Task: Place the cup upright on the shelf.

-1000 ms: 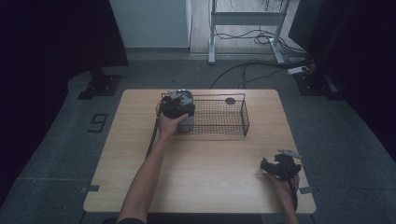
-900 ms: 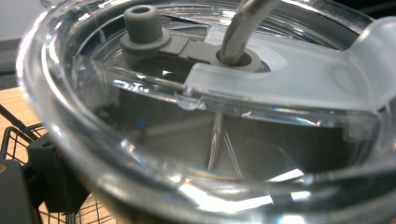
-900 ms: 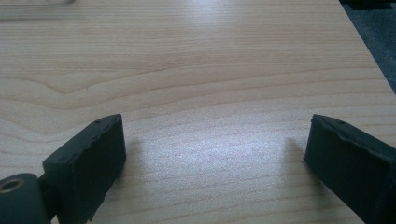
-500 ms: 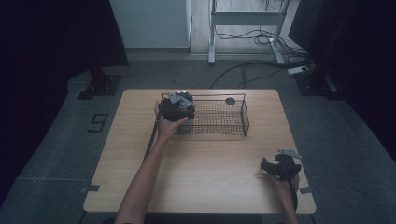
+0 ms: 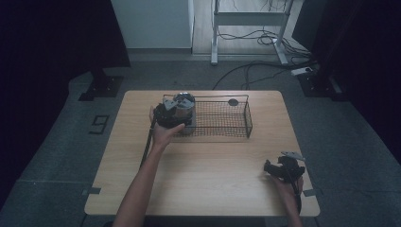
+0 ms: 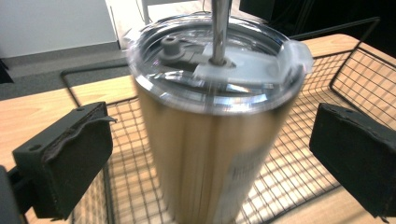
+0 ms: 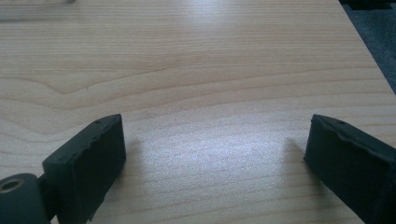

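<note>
1. High view: over the last second the left gripper (image 5: 176, 112) has edged from the basket's near-left corner slightly farther in over the wire basket (image 5: 222, 137), so it now sits over the tumbler (image 5: 185, 116) at the basket's left end; I judge this a closing approach for a grasp or a just-made release; the left forearm reaches straight forward across the desk (image 5: 203, 175), hand wrapped around the gripper body; the right gripper (image 5: 283, 169) has stayed put near the desk's right front corner, well apart from the basket.

2. Left gripper view: the jaws stand wide apart, released, one on each side of the upright tumbler (image 6: 210, 130); neither pad touches it; the tumbler, lid and straw (image 6: 218, 28) blurred, stands on the basket's mesh between the jaws.

3. Right gripper view: the jaws gape open, holding nothing; bare desk (image 7: 196, 93) lies between and beyond them.
</note>
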`<act>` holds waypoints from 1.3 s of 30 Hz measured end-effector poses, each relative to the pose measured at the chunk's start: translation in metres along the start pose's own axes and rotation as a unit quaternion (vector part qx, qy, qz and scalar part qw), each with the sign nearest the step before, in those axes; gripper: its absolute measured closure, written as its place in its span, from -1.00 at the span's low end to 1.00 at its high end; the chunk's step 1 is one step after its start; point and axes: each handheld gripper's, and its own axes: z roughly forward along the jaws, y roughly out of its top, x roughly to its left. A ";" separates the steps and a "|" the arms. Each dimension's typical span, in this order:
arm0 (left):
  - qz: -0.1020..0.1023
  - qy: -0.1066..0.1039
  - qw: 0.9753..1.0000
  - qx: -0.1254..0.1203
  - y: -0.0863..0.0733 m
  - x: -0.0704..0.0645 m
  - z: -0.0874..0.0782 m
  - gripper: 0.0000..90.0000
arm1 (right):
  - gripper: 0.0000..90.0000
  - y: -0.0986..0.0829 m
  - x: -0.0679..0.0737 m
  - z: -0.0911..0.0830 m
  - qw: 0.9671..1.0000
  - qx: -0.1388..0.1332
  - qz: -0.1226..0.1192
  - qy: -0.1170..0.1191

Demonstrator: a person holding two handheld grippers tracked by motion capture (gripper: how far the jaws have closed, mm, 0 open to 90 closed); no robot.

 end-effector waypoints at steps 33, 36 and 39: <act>0.004 -0.064 0.997 0.042 -0.101 -0.003 -0.114 -0.91 | -0.89 0.000 0.000 0.000 1.000 0.001 0.002 -0.001; 0.003 -0.065 0.997 0.040 -0.103 -0.005 -0.114 -0.90 | -0.89 0.000 0.000 0.000 1.000 0.001 0.002 -0.001; 0.006 -0.062 0.997 0.043 -0.104 -0.006 -0.113 -0.90 | -0.89 0.000 0.000 0.000 1.000 0.001 0.001 -0.001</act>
